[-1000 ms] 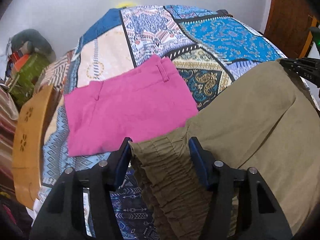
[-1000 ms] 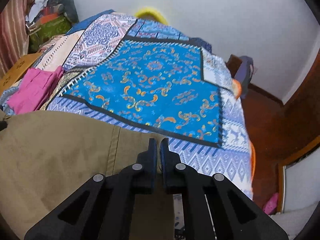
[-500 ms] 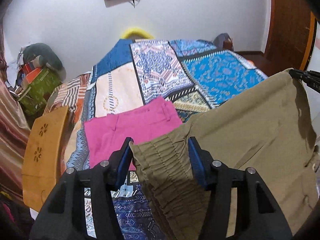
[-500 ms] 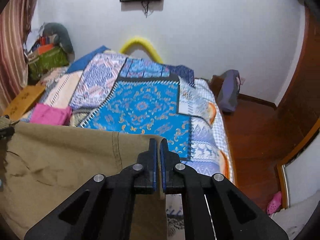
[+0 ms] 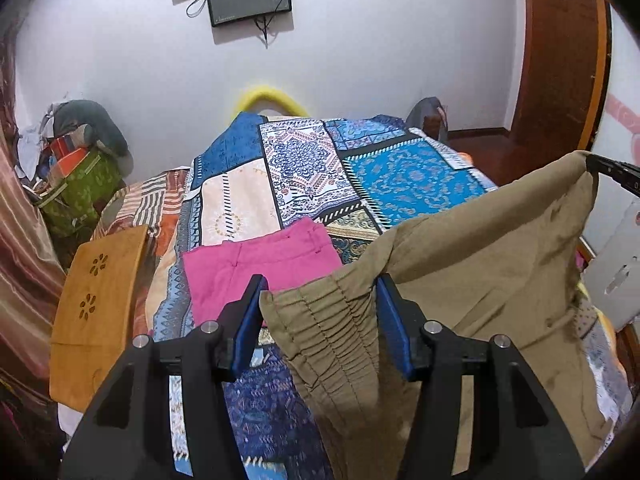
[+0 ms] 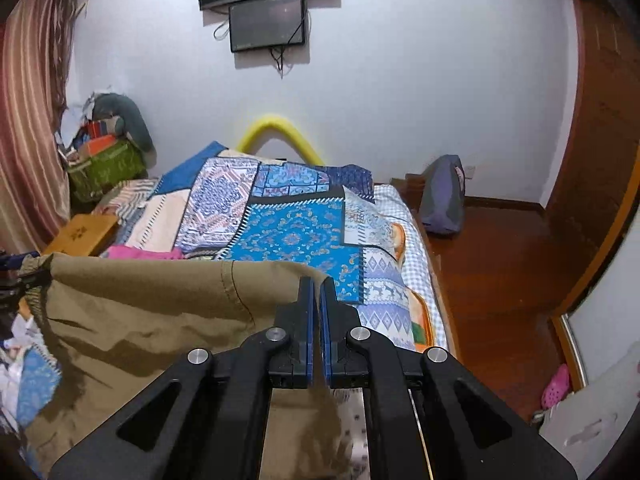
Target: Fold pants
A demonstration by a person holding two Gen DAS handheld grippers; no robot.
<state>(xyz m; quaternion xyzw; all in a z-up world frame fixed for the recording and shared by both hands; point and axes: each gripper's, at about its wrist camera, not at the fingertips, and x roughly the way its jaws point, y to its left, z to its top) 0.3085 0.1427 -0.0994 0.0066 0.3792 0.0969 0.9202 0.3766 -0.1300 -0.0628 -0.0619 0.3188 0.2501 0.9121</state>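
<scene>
The olive pants hang in the air above the bed, stretched between both grippers. My left gripper holds the bunched elastic waistband between its blue pads, jaws wide around the thick fabric. My right gripper is shut tight on the other corner of the olive pants; its tip shows in the left wrist view at the far right. The rest of the pants droops below, out of sight.
A patchwork bedspread covers the bed. Folded pink pants lie on it at the left. A wooden board leans at the bed's left side. Bags are piled by the wall. Wooden floor lies to the right.
Both grippers have risen, lifting the olive pants off the bed. The bed and pink pants now look further below, and the wall screens have come into view.
</scene>
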